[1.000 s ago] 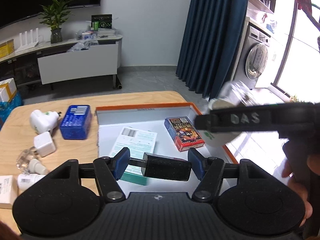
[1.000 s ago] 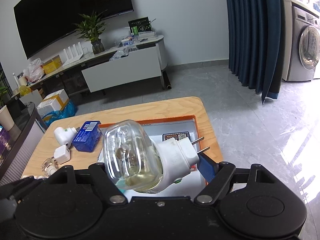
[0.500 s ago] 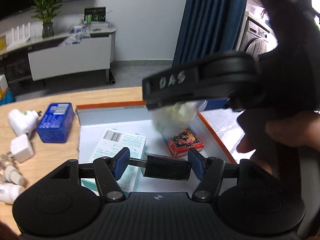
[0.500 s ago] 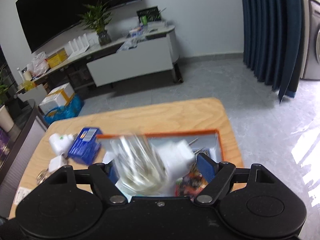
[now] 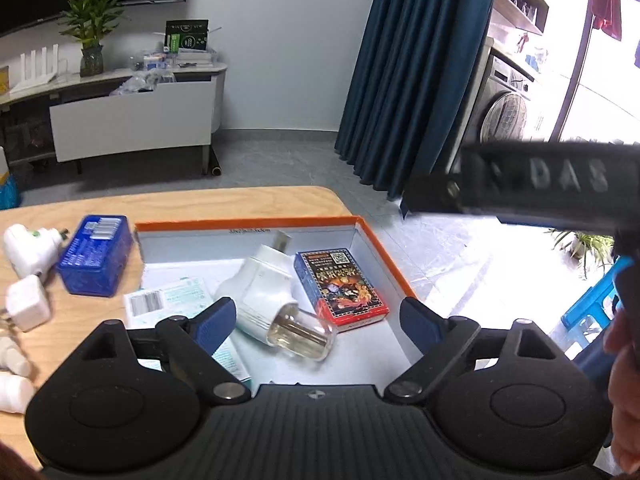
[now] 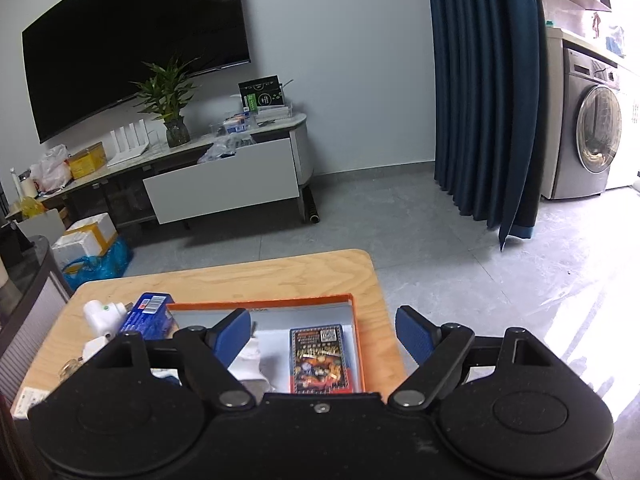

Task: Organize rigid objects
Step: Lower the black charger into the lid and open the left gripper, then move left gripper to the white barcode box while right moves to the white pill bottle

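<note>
**Plug-in vaporizer lying in box, both jaws released**

Left gripper (image 5: 316, 322): jaws just opened wide, nothing pressed between pads. Right gripper (image 6: 323, 334): jaws also just widened, empty. Vaporizer (image 5: 272, 300) on its side inside orange-rimmed box (image 5: 248, 225), touching red card pack (image 5: 340, 286) at 3 o'clock. Blue tin (image 5: 96, 254) on counter (image 5: 224, 204) at box's 9 o'clock.

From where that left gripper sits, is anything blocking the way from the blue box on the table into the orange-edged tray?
Nothing visible: the blue box lies just outside the orange-rimmed tray's left wall, with bare tray floor beyond.
</note>
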